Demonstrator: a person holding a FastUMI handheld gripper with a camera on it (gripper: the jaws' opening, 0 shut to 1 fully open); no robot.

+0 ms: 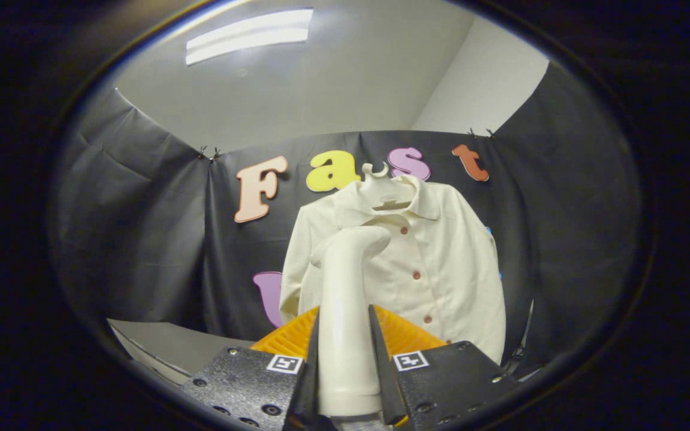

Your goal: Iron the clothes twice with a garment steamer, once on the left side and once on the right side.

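The claw (345, 359) is pinching the handle of a garment steamer (348, 299), one finger pressed against each side of the handle's lower part. The steamer is cream-white and smooth, with a glossy sheen running up its shaft. It stands upright between the fingers and rises ahead of them, then bends at the top into a rounded head that points toward the shirt's right-hand side as seen from the claw. The base of the handle widens slightly where it meets a pale collar low between the fingers.

Just beyond the steamer hangs a cream shirt (441, 269) on a white plastic hanger (384, 188), set against the booth's black cloth wall (141, 239). The shirt faces the claw with its collar spread open, its front placket running down the middle and a row of small reddish-brown buttons (415, 275) down it. Both sleeves hang at the sides; the fabric looks fairly flat with soft folds near the shoulders. The steamer's head overlaps the upper chest below the collar; whether it touches the cloth cannot be told.

An orange ribbed piece (405, 332) shows behind the fingers on both sides of the handle. A grey bench (165, 344) surface lies low beside the claw, under the cloth wall. A ceiling light (249, 36) glows overhead.
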